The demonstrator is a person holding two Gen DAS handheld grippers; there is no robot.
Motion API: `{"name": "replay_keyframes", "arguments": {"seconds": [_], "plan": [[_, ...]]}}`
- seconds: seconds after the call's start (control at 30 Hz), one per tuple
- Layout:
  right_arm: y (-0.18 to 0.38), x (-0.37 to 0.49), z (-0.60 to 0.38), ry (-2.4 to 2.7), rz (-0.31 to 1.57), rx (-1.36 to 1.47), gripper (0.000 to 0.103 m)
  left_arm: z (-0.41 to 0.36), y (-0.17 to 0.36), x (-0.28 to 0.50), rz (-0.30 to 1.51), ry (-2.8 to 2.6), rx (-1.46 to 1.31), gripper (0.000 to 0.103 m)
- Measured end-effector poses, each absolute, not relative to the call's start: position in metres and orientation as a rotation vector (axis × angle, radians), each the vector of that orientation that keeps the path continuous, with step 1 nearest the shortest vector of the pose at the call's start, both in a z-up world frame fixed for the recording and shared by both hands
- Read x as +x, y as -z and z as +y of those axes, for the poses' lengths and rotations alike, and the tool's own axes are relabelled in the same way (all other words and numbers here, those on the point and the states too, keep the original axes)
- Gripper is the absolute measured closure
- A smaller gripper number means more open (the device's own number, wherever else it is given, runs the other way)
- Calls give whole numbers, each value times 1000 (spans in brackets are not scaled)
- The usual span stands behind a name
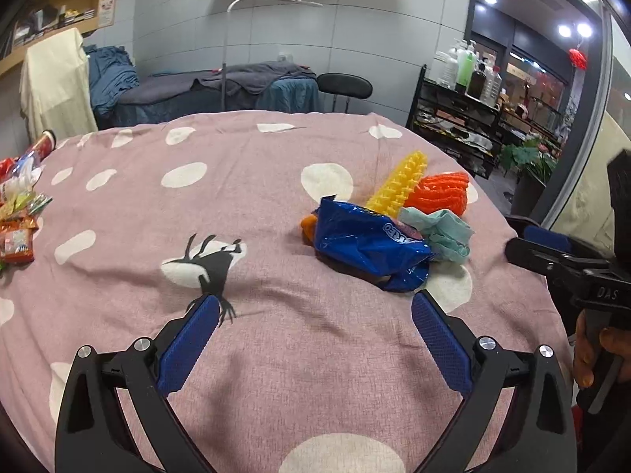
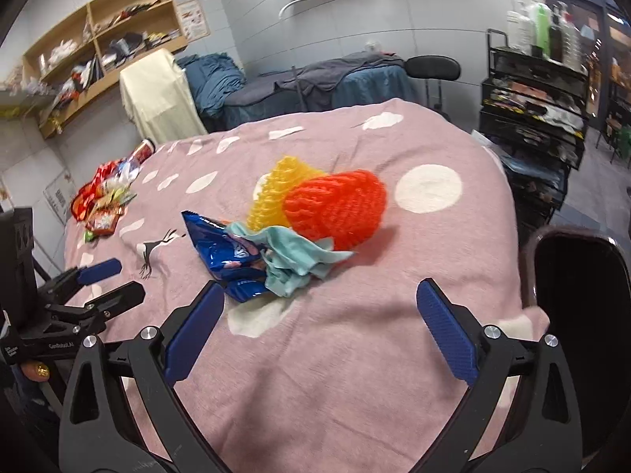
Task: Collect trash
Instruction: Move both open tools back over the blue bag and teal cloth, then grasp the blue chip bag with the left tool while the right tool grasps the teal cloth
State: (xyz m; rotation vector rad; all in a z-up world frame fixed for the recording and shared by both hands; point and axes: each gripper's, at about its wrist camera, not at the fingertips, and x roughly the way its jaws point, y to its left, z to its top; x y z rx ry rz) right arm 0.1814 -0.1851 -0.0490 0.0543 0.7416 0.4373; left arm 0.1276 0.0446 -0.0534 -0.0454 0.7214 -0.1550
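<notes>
A pile of trash lies on the pink spotted cloth (image 1: pixel 276 181) (image 2: pixel 394 354): a crumpled blue snack wrapper (image 1: pixel 366 244) (image 2: pixel 221 252), a pale green tissue (image 1: pixel 441 232) (image 2: pixel 295 260), a yellow foam net (image 1: pixel 398 183) (image 2: pixel 276 193) and an orange foam net (image 1: pixel 437 193) (image 2: pixel 339 209). My left gripper (image 1: pixel 315 307) is open, empty, just short of the wrapper. My right gripper (image 2: pixel 321 295) is open and empty, just below the tissue. Each gripper shows in the other's view: the right gripper (image 1: pixel 552 248) at the right edge, the left gripper (image 2: pixel 106 280) at the left.
Several snack packets (image 1: pixel 15 213) (image 2: pixel 102 201) and a red can (image 2: pixel 142 149) lie at the table's far left. A black chair back (image 2: pixel 579 295) stands at the right edge. Behind are a covered bed (image 1: pixel 221 90), a black stool (image 1: pixel 345 86) and a black cart (image 2: pixel 532 90).
</notes>
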Motion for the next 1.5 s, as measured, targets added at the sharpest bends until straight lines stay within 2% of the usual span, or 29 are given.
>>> {"name": "replay_keyframes", "arguments": {"seconds": [0.07,0.17,0.3,0.33,0.4,0.43,0.47,0.53,0.67,0.73,0.8,0.83,0.9,1.0,1.2,1.5], "plan": [[49,189,-171,-450,751,-19,20,41,53,132,724,172,-27,7],[53,203,-154,-463,781,-84,31,40,53,142,738,188,-30,7],[64,224,-139,-469,852,-128,37,43,54,158,763,204,-80,7],[66,228,-138,-465,871,-125,42,45,54,162,770,205,-100,7],[69,234,-138,-470,900,-112,60,47,55,171,782,211,-133,7],[71,235,-139,-475,906,-106,74,47,55,175,785,213,-145,7],[72,234,-140,-482,905,-97,83,47,55,179,787,214,-155,7],[70,230,-145,-483,886,-79,88,46,58,187,797,213,-167,7],[65,217,-153,-490,856,-39,92,44,63,204,834,220,-200,7],[61,207,-157,-499,834,-20,92,43,64,209,846,229,-206,14],[57,200,-161,-503,816,-5,92,40,67,213,866,239,-208,32],[55,195,-165,-497,803,8,92,37,68,214,874,248,-206,37],[52,190,-172,-488,790,29,92,35,69,213,877,247,-194,58],[47,184,-183,-480,775,65,92,37,68,210,857,242,-204,79],[45,172,-200,-471,761,105,92,43,60,199,807,245,-241,90],[36,148,-231,-466,711,179,92,43,30,152,696,265,-259,95]]}}
